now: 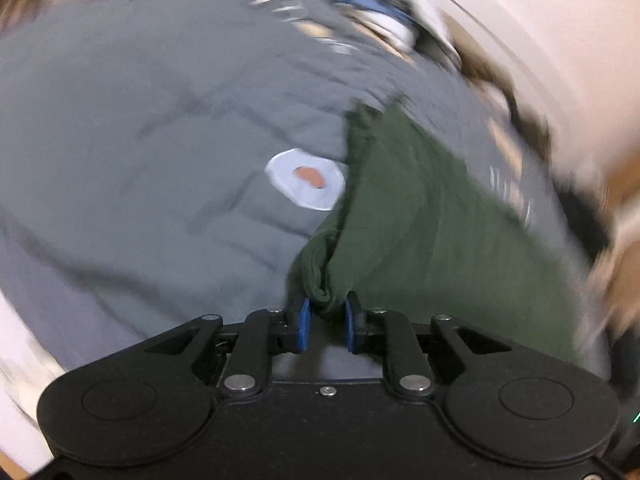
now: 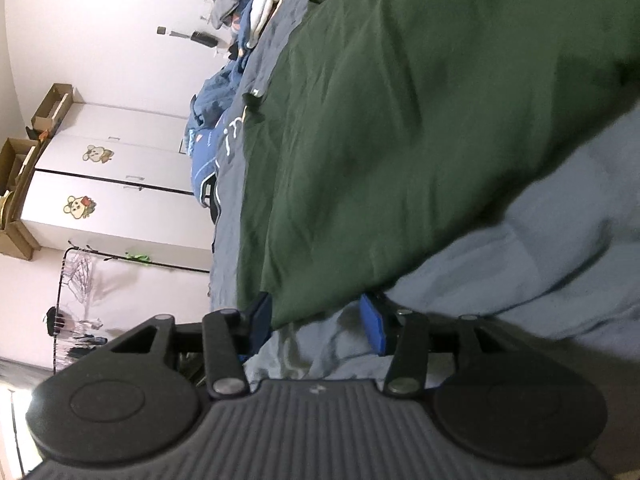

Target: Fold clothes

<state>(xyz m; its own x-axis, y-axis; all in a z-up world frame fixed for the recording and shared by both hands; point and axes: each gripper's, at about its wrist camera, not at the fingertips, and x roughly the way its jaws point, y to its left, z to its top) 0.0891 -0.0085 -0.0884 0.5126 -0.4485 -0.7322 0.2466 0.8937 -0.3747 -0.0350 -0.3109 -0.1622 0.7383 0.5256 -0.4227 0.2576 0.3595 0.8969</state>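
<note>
Left gripper (image 1: 326,312) fingers pinch bunched green garment (image 1: 420,216) over the bed (image 1: 140,140); right gripper (image 2: 316,320) fingers open around its edge; keep fabric taut when folding

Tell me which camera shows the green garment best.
The right wrist view: the green garment fills it, sharp, spread across the grey bedding. The left wrist view is motion-blurred, showing only a bunched corner in the left gripper.

— What's my left gripper (image 1: 326,322) showing?

— Matt black plastic with blue pads; the green garment (image 1: 420,216) at one o'clock looks like soft, matt knit cloth.

— And the right?

— I see the grey bedsheet (image 2: 520,260), matt woven cloth, creased. At nine o'clock, a smooth white wardrobe (image 2: 120,184).
</note>
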